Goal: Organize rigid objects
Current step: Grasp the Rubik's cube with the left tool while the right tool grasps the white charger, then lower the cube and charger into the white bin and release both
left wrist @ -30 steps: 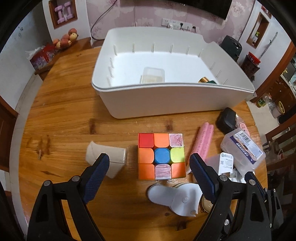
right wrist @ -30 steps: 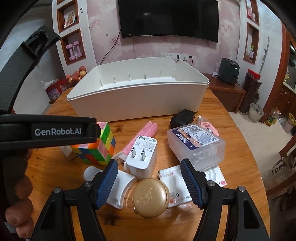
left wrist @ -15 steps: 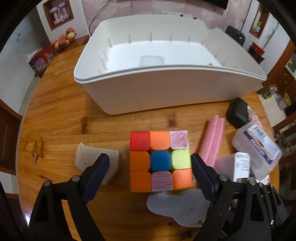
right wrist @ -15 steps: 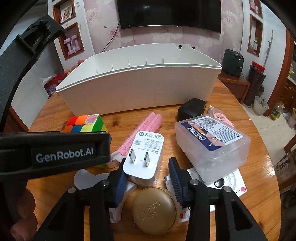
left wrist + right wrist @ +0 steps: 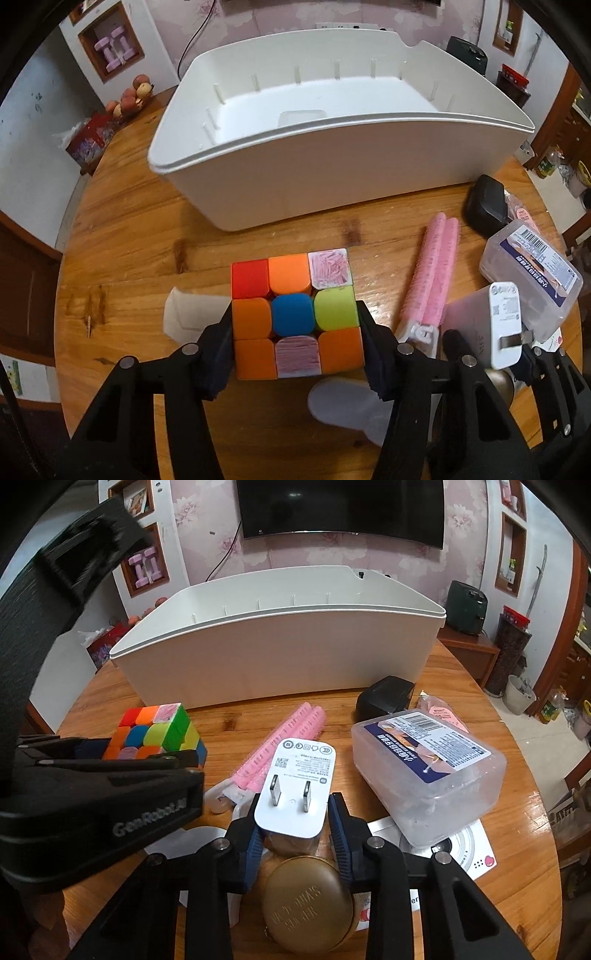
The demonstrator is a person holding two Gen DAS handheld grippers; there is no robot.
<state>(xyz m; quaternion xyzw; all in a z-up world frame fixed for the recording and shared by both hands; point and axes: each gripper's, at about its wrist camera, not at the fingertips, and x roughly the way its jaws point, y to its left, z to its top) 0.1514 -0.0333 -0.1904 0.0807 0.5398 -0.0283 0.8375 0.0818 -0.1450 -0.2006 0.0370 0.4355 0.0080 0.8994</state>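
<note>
Puzzle cube point(image 5: 295, 314): hard glossy plastic, rounded square tiles in red, orange, blue, lime and scuffed pink. Sits on the counter point(image 5: 129, 229) in front of the bin, flat faces square to the left gripper point(image 5: 297, 345), whose dark padded fingers point(image 5: 221, 341) press its left and right sides.

Plug adapter point(image 5: 295, 786): smooth white plastic block with rounded corners, printed grey label, two flat metal prongs. Lies among the clutter at the counter's near edge; long axis runs away from the camera toward the bin, prong face turned up. The right gripper point(image 5: 295, 825) has its blue-padded fingers point(image 5: 253, 843) closed on the near end.

Bin point(image 5: 332, 155): large white matte plastic tub, rounded rim, ribbed slots along the inner wall; stands at the far side of the round wooden counter, grain and knots visible.

Hair rollers point(image 5: 284, 738): pink, ridged, cylindrical, paired, lying between cube and storage box, pointing toward the bin.

Storage box point(image 5: 428, 771): clear frosted plastic, rounded rectangle, barcode label on the lid.

Round case point(image 5: 308, 904): gold, embossed lettering, just below the adapter.

Black pouch point(image 5: 384, 698): rounded, near the bin wall.
</note>
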